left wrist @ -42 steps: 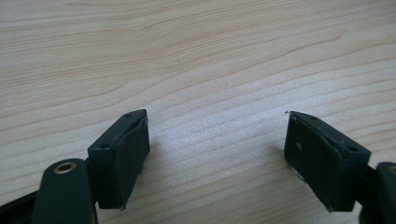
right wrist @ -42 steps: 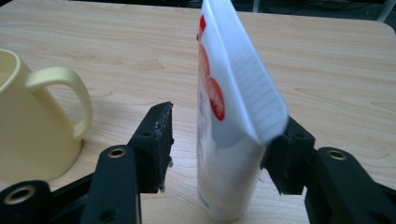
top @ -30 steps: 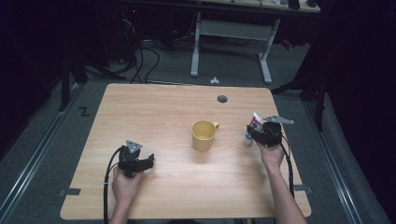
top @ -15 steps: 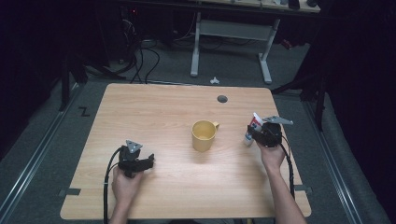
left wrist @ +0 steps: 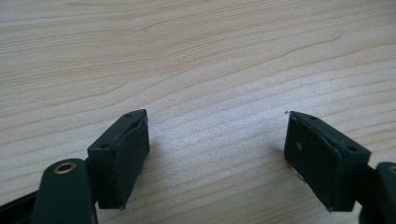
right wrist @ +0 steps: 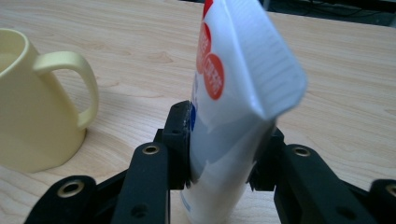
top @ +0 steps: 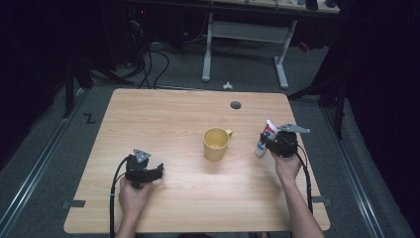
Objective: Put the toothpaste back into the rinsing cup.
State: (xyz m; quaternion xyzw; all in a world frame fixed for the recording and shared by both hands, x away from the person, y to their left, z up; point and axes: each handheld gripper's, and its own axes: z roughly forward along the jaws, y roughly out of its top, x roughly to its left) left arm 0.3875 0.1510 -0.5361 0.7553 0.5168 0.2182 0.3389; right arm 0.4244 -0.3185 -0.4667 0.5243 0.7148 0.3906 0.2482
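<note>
A yellow mug [top: 216, 144] stands near the middle of the wooden table [top: 163, 119], handle to the right; it also sits at the left of the right gripper view [right wrist: 32, 116]. My right gripper [top: 270, 143] is shut on a white tube [top: 264, 137] with red and blue print, held upright just right of the mug. Both jaws press the tube [right wrist: 233, 107] low on its body, crimped end up. My left gripper [top: 159, 172] rests low over bare wood at the front left, open, with nothing between its pads [left wrist: 130, 154].
A small grey round grommet [top: 236, 105] is set in the table near its far edge. Beyond the table, a desk frame [top: 245, 37] and cables lie on the dark floor. Metal rails run along both sides of the table.
</note>
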